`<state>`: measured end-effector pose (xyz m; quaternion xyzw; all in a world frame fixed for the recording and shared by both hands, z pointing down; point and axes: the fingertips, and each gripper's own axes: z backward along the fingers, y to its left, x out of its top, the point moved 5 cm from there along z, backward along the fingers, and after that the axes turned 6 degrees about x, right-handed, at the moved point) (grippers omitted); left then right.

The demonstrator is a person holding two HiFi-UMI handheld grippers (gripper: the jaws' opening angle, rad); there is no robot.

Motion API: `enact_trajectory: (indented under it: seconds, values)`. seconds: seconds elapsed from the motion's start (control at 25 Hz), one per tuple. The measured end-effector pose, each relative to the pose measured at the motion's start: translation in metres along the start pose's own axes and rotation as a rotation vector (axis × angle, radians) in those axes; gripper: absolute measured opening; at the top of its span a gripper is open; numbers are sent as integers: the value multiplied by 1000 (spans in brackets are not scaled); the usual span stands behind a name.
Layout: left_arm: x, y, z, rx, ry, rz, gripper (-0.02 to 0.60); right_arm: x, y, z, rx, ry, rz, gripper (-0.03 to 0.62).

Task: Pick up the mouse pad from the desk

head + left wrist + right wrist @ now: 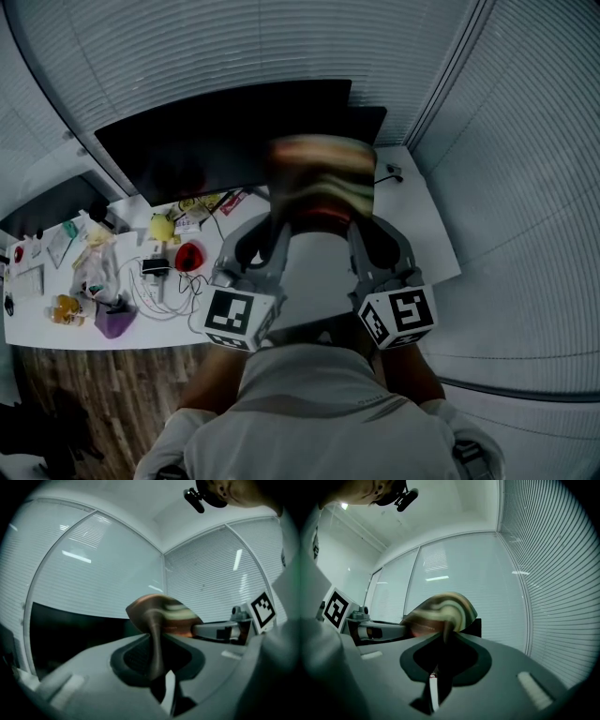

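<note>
The left gripper [156, 654] has its jaws drawn narrow and pinched on one edge of the mouse pad [161, 615], whose thin rim runs down between the dark pads. The right gripper [442, 641] is closed in the same way on the opposite edge of the mouse pad [440, 611]. Each gripper view shows the other gripper clamped across the pad. In the head view the left gripper [284, 221] and the right gripper [356, 221] point forward side by side. Their marker cubes [236, 317] sit low, near the person's light shirt [309, 412]. The mouse pad [323, 173] stretches between the two sets of jaws, blurred, with wavy brown, orange and cream bands. It is held up clear of the white desk [427, 230], in front of the dark monitor [216, 136]. The part of the desk under the pad is mostly hidden by the grippers. Further left on the desk lie a red object [189, 255], a yellow object [161, 227], a tangle of white cables [169, 292] and a purple cup [114, 322]. Slatted blinds [525, 141] cover the windows behind and to the right.
</note>
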<state>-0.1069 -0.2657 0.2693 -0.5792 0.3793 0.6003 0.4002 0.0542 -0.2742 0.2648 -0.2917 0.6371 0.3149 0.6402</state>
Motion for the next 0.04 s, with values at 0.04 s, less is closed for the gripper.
enact_trajectory:
  seconds: [0.04]
  values:
    - [-1, -1, -1, -2, 4, -1, 71, -1, -1, 0, -3, 2, -2, 48]
